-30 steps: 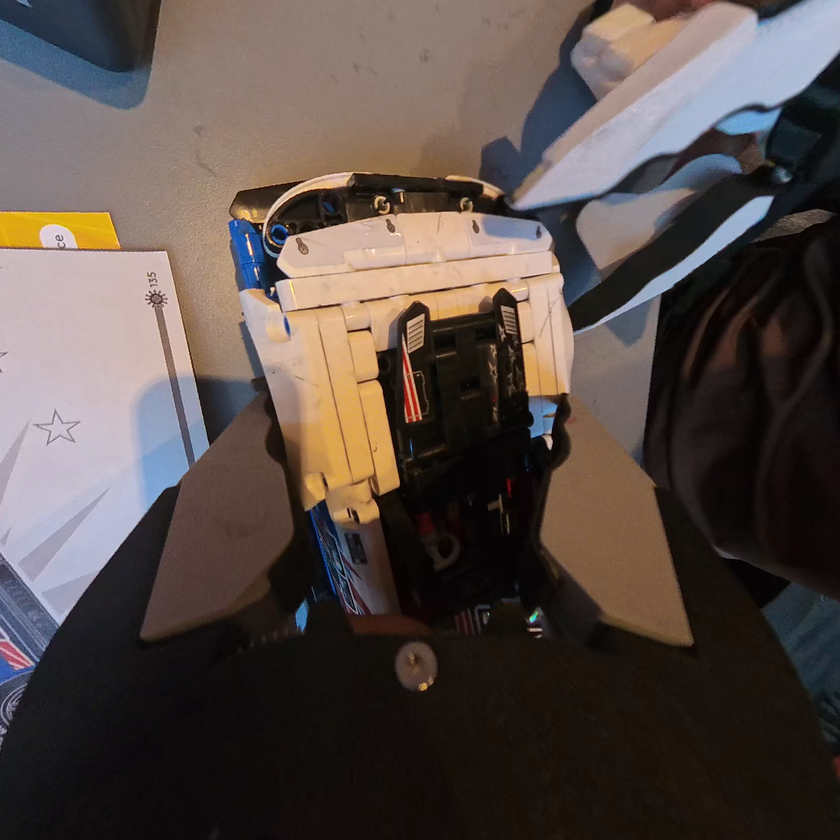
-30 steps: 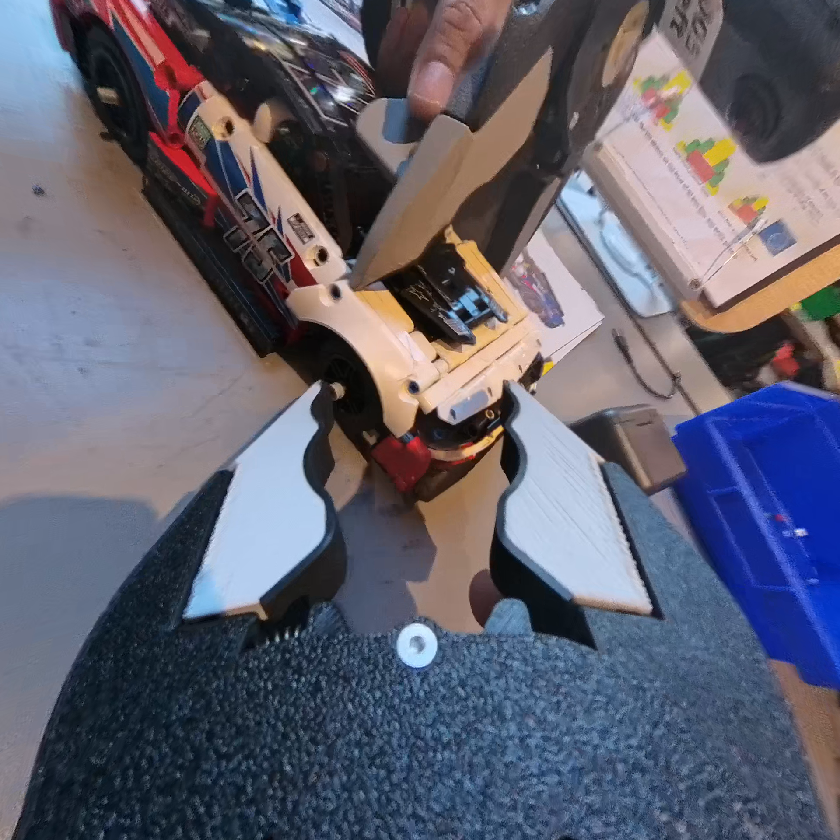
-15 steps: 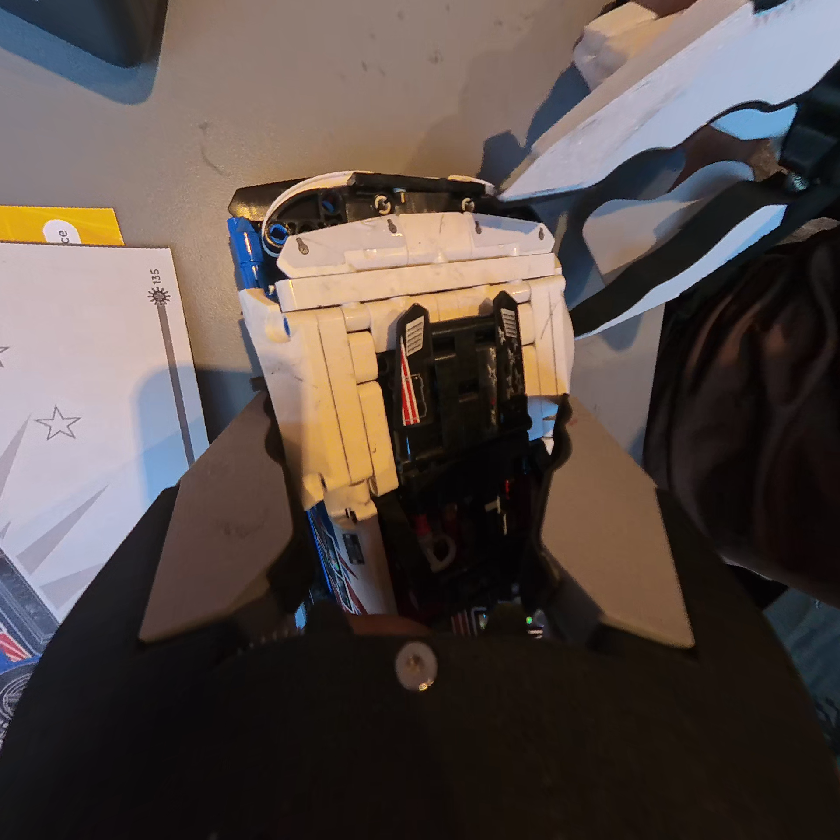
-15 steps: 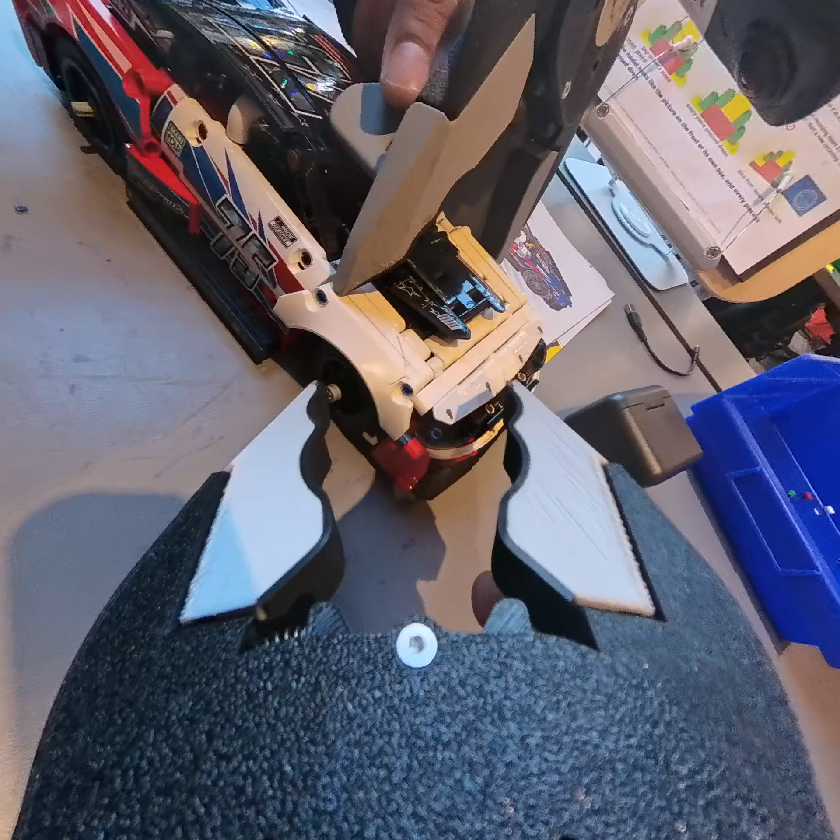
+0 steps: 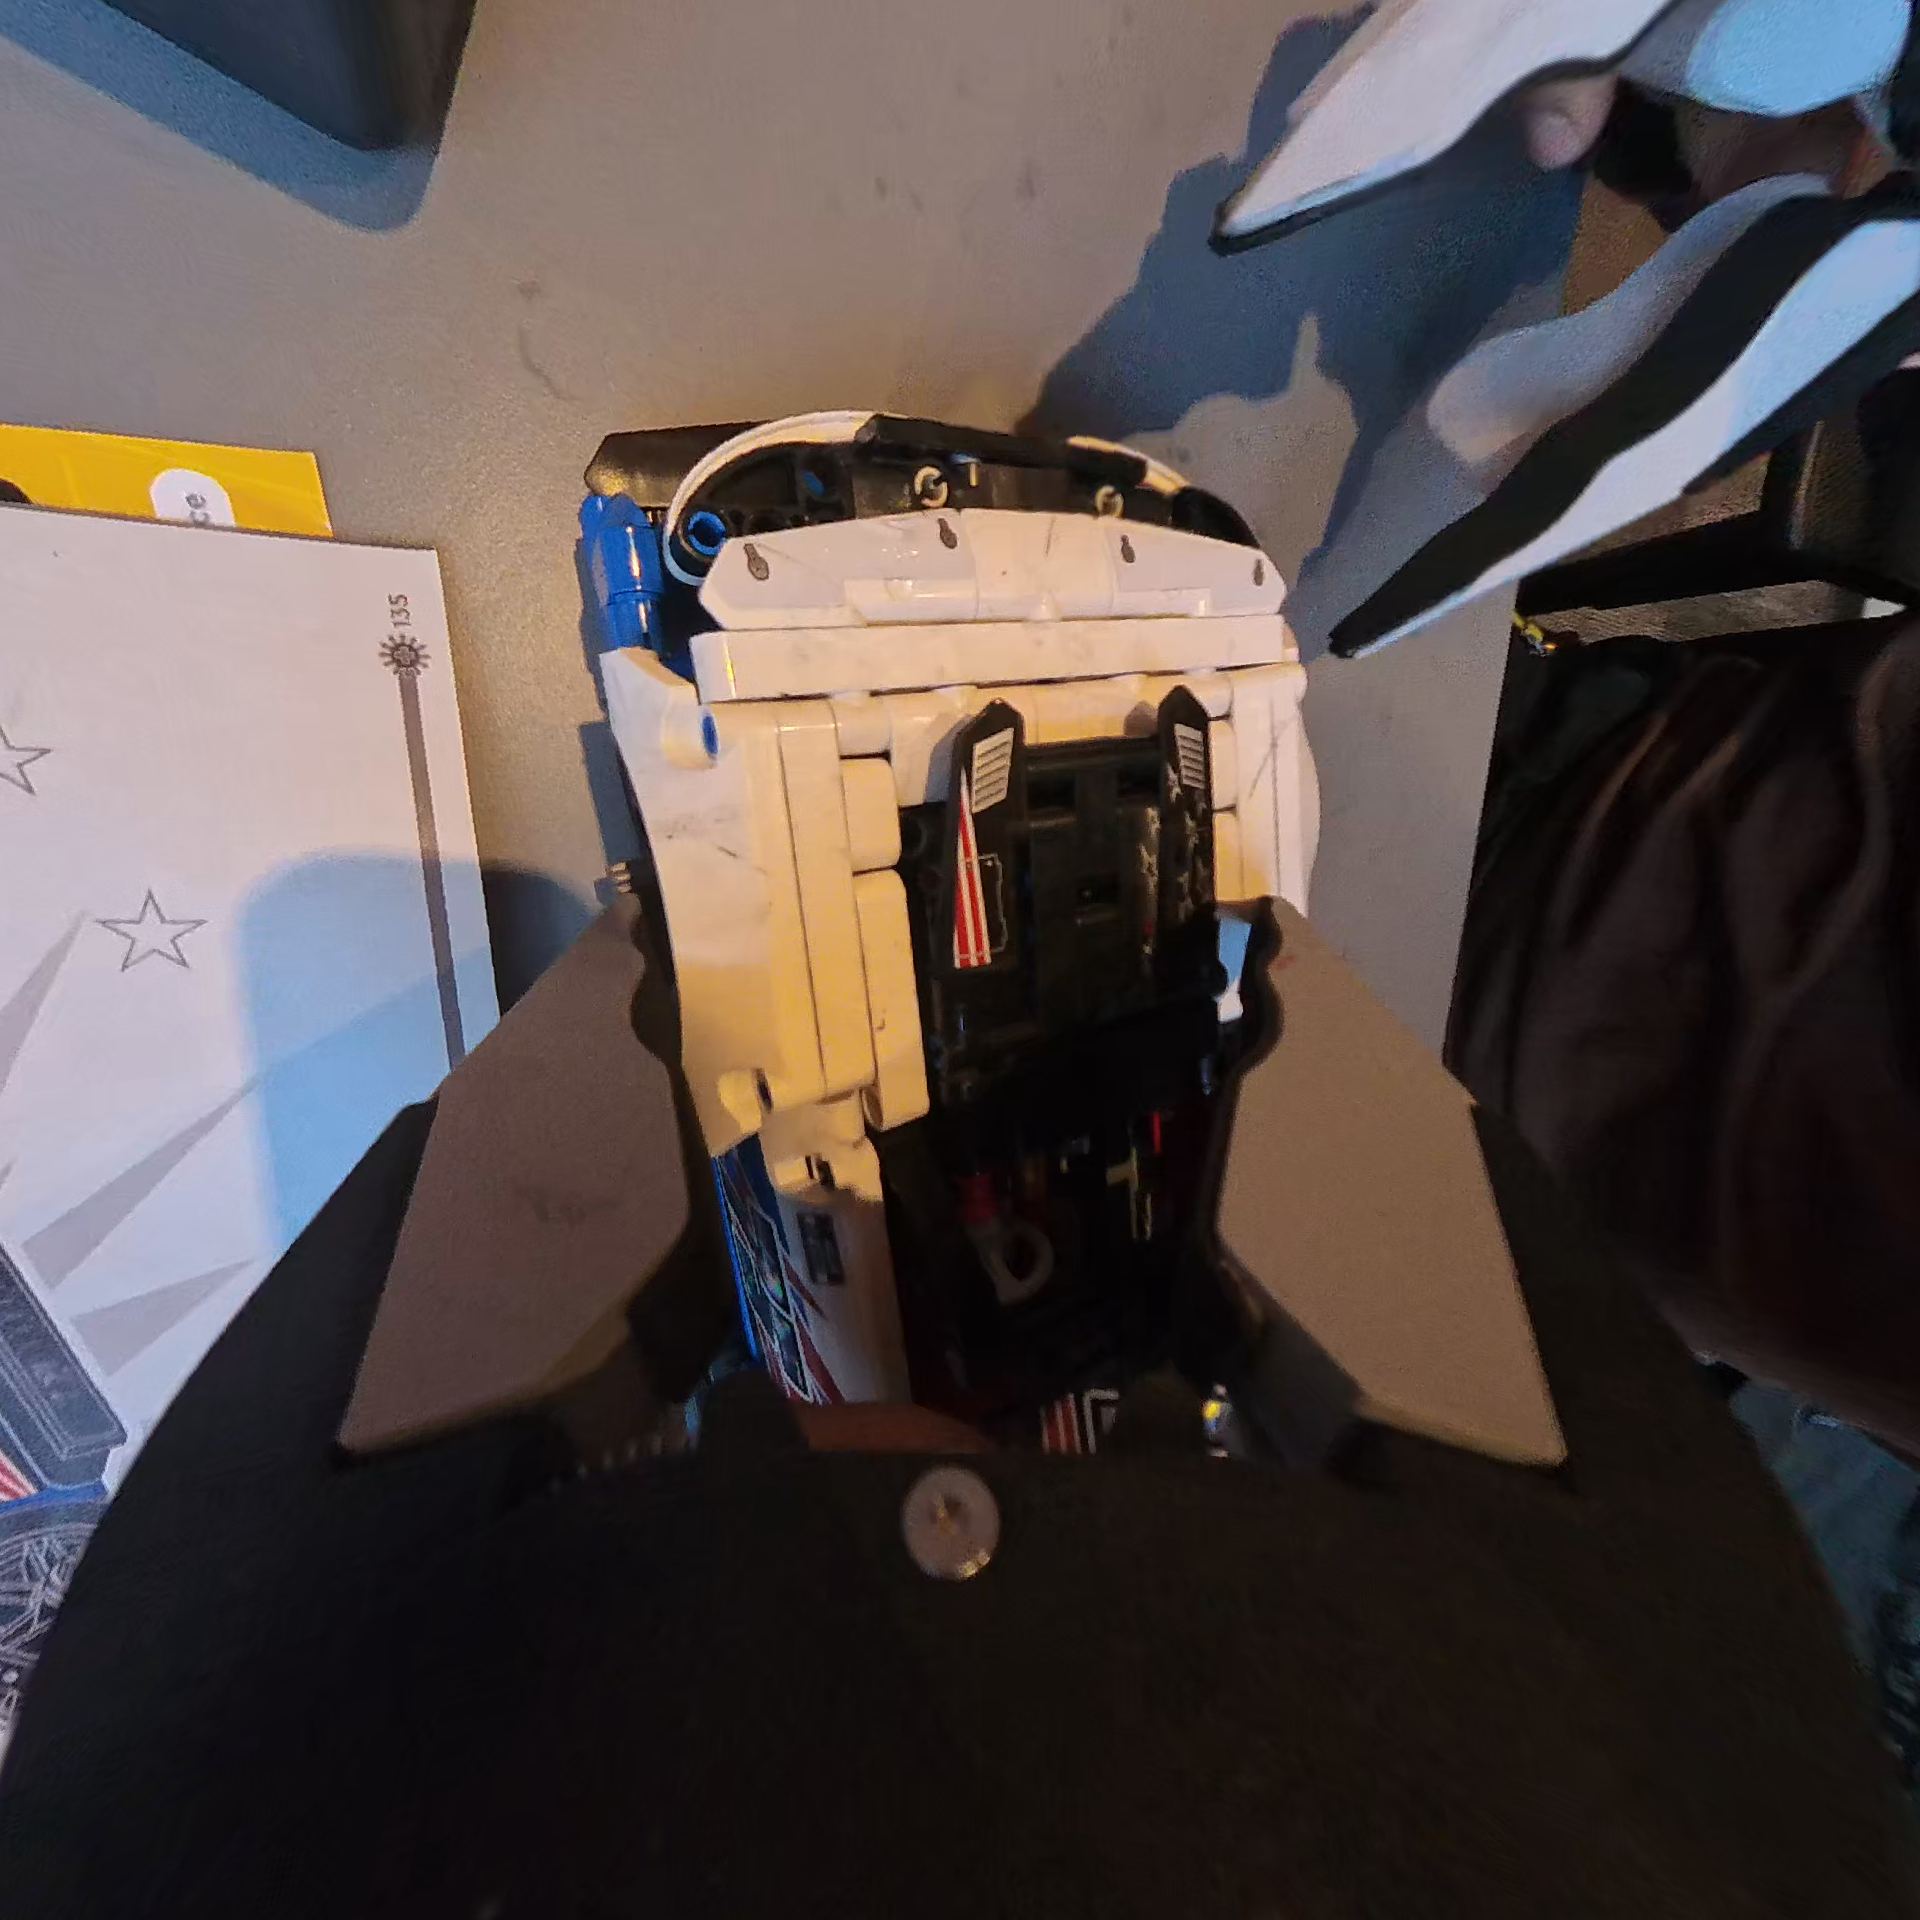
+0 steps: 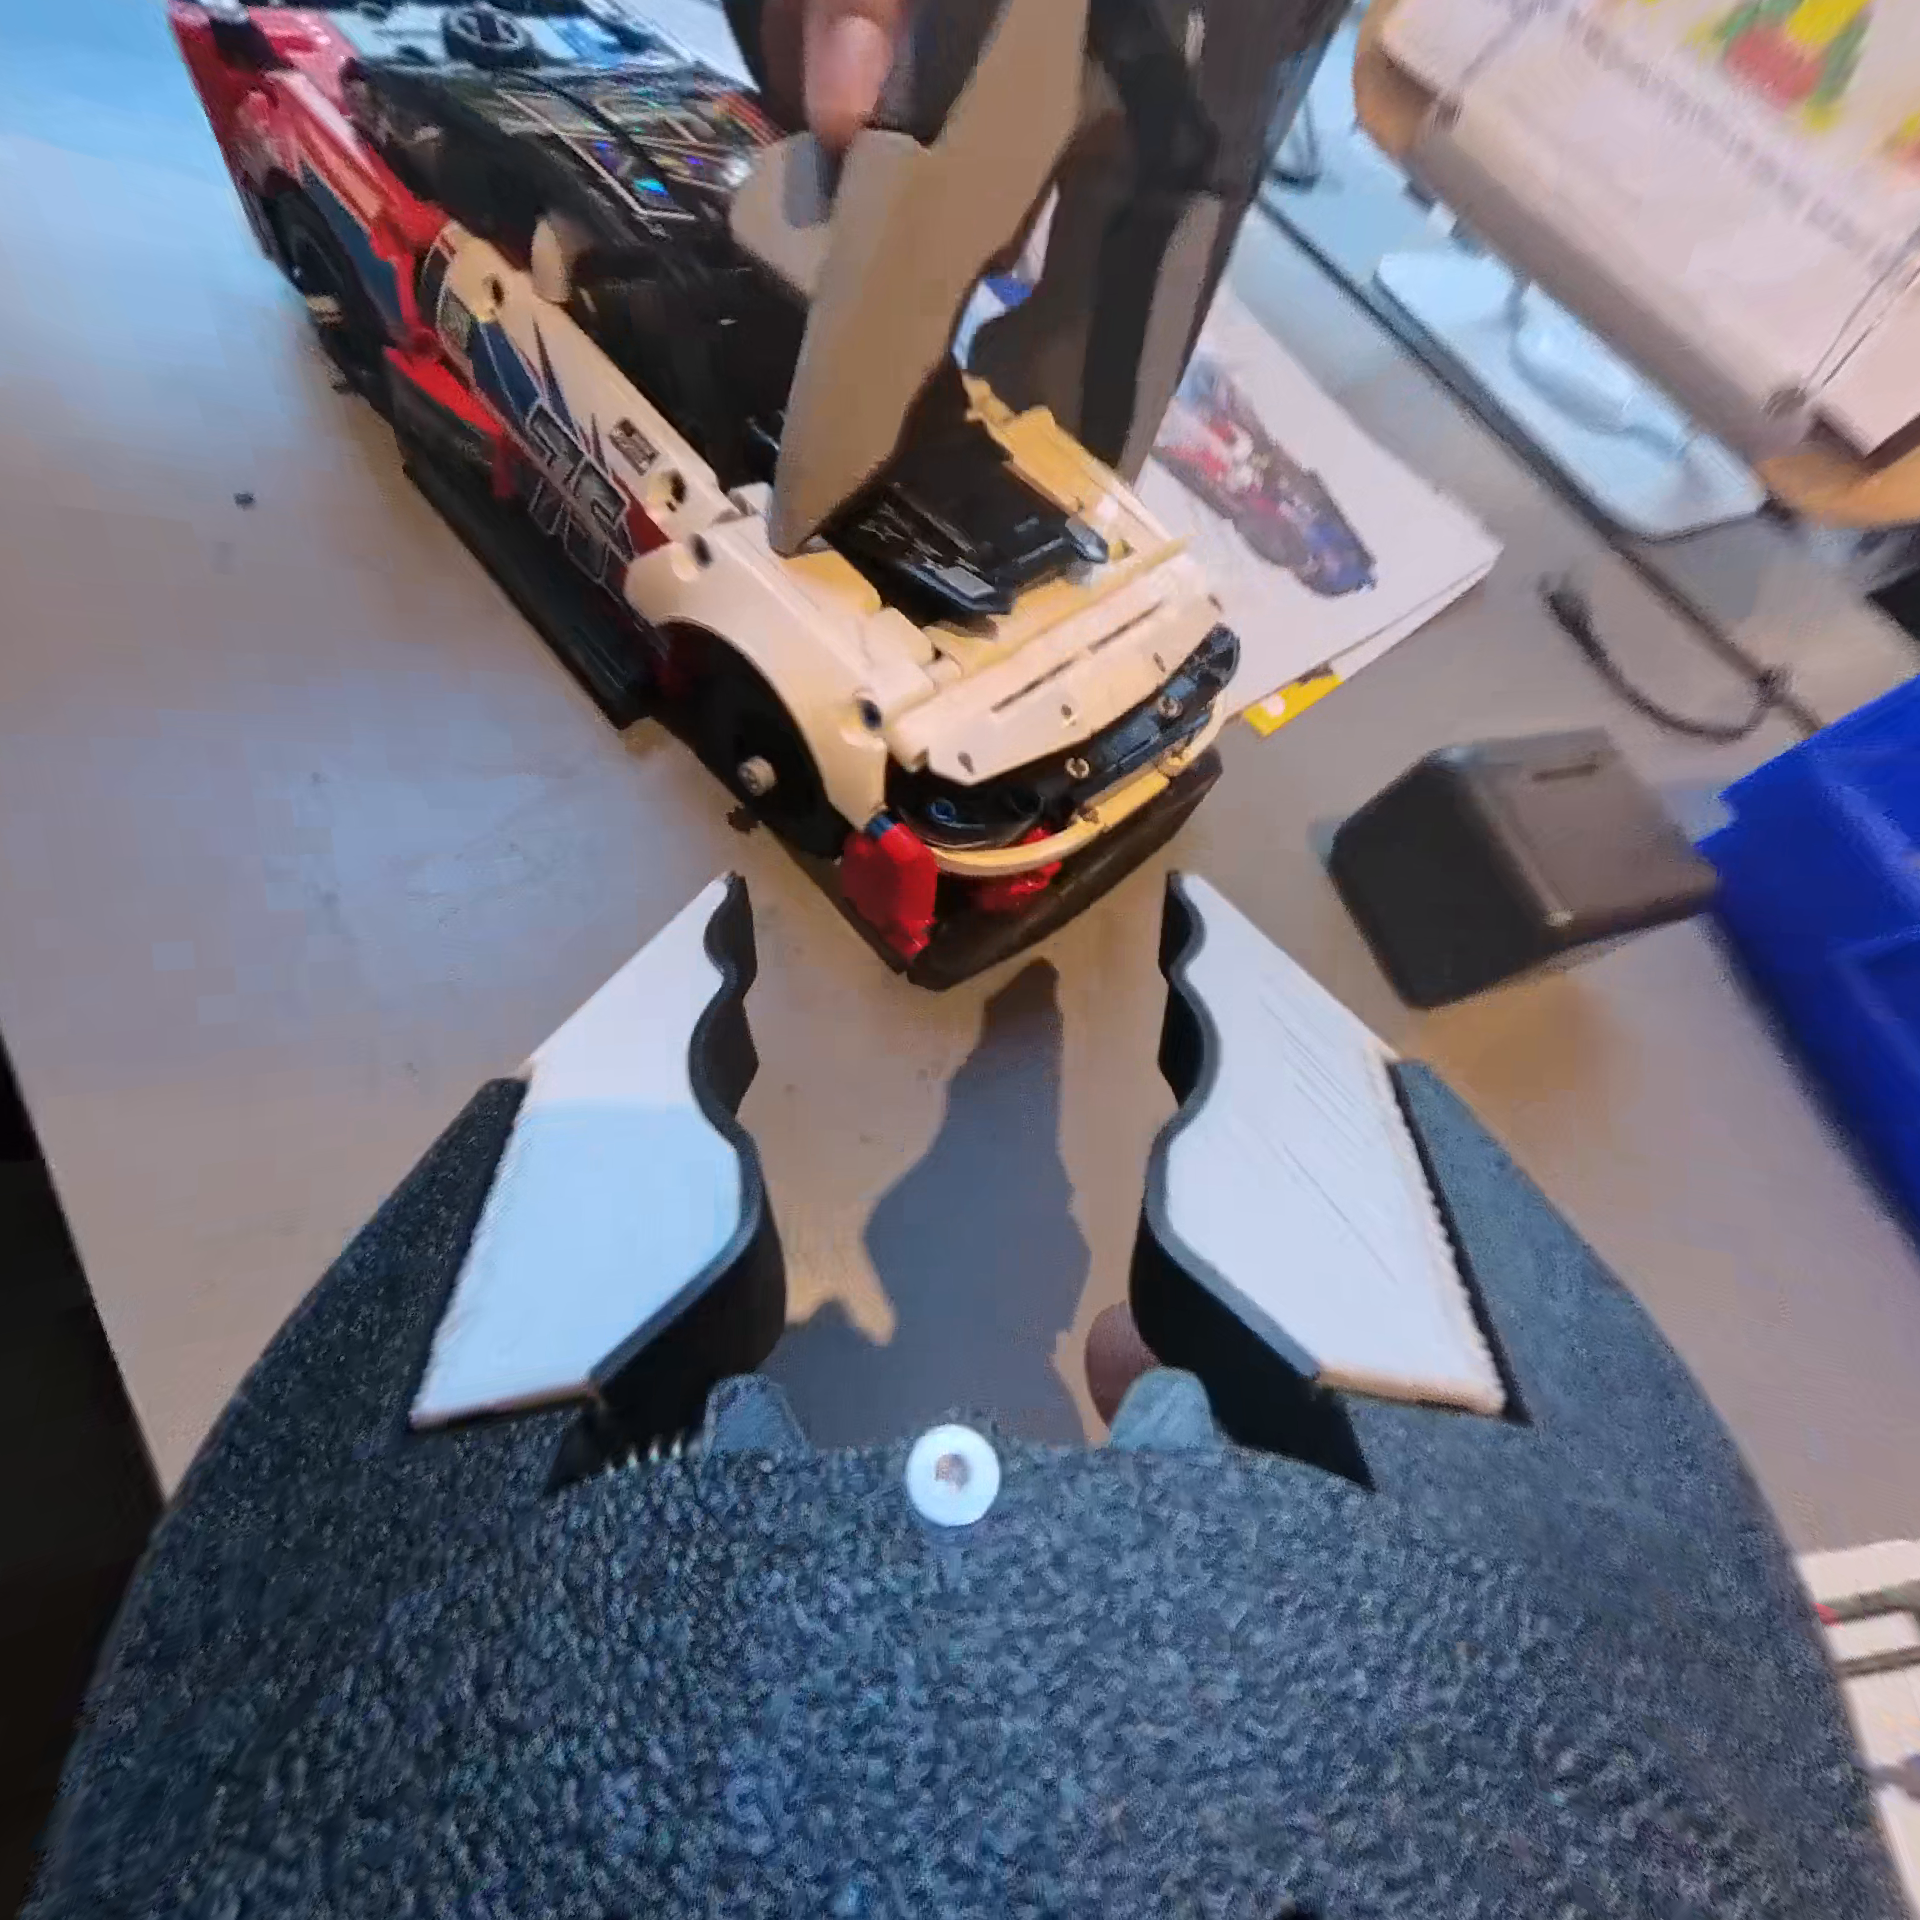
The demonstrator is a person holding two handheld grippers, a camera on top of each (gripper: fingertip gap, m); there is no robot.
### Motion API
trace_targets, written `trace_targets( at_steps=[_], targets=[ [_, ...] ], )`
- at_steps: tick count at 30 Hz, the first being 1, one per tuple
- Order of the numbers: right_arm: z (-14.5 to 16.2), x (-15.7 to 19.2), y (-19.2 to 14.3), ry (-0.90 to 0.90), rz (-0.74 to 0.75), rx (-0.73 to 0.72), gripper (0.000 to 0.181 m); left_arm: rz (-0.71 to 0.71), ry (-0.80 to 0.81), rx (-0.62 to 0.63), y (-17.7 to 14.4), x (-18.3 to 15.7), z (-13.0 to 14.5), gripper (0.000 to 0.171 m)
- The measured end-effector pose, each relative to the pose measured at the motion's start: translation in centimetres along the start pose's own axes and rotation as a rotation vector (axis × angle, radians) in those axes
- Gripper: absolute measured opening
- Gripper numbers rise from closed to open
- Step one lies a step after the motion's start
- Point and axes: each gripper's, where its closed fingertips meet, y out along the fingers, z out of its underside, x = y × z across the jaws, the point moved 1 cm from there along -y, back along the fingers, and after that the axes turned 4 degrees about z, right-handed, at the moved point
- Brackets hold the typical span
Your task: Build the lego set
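— Two grippers in play. Where's the lego car [image 6: 727, 540]?

— On the grey table [image 6: 208, 831], nose toward the right gripper [image 6: 954, 935], which hangs spread and empty just short of the bumper.

— And the left gripper [image 5: 951, 966]?

— Clamped across the white front bodywork, fingers [image 5: 540, 1174] pressing both flanks. Instruction booklet [image 5: 208, 831] alongside.

The desk [image 6: 260, 831] is a plain grey-beige top; the lego car [image 6: 727, 540] stands on it, nose toward five o'clock in the right wrist view; at its two o'clock side lies an open instruction booklet [image 6: 1299, 520] with a yellow sheet [image 6: 1288, 698] under it; a black box [image 6: 1507, 862] sits at the nose's three o'clock, near a blue bin [image 6: 1829, 935]; a dark cable [image 6: 1662, 675] trails beyond.
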Motion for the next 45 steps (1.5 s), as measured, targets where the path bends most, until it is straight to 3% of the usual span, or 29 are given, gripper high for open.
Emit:
trace_targets(
  at_steps=[3,8,11,14,16,20,30,34,36,39,43,45],
  targets=[
    [-0.7,0.8,0.2,0.062,-0.024,0.013,0.079,0.000,-0.019,-0.007,0.0,0.1,-0.1,0.105],
    [0.1,0.9,0.8,-0.019,0.108,0.079,0.072,0.022,-0.020,-0.031,-0.2,0.1,0.0,0.100],
    [0.5,0.4,0.7,0.051,0.058,0.078,0.077,0.021,-0.008,-0.019,-0.1,0.0,0.1,0.100],
    [2.1,0.7,1.9,0.159,-0.082,0.204,0.094,0.025,-0.001,-0.007,-0.1,0.0,0.1,0.100],
    [2.6,1.6,2.5,0.191,-0.197,0.263,0.081,0.026,0.002,-0.001,-0.1,0.0,0.1,0.100],
    [2.3,2.0,2.1,0.176,-0.188,0.244,0.046,0.052,0.039,0.043,0.2,-1.1,0.7,0.099],
    [1.8,9.3,-2.1,0.090,-0.277,0.215,0.049,0.091,0.275,0.175,2.0,-5.6,1.9,0.094],
    [2.5,7.2,-2.6,0.099,-0.192,0.202,0.057,0.008,0.328,-0.033,-1.5,-7.1,-1.3,0.077],
    [2.1,6.0,-3.1,0.159,-0.162,0.158,0.062,-0.145,0.337,-0.126,-4.8,-6.7,-1.8,0.083],
    [1.6,5.4,-3.7,0.209,-0.117,0.128,0.084,-0.348,0.321,-0.202,-9.5,-6.7,1.5,0.099],
    [1.4,5.8,-2.9,0.210,-0.043,0.137,0.101,-0.550,0.149,-0.267,-13.3,-4.8,10.9,0.107],
    [1.6,6.2,-1.9,0.180,-0.010,0.164,0.105,-0.559,0.018,-0.325,-13.3,-4.2,15.5,0.108]
  ],
)
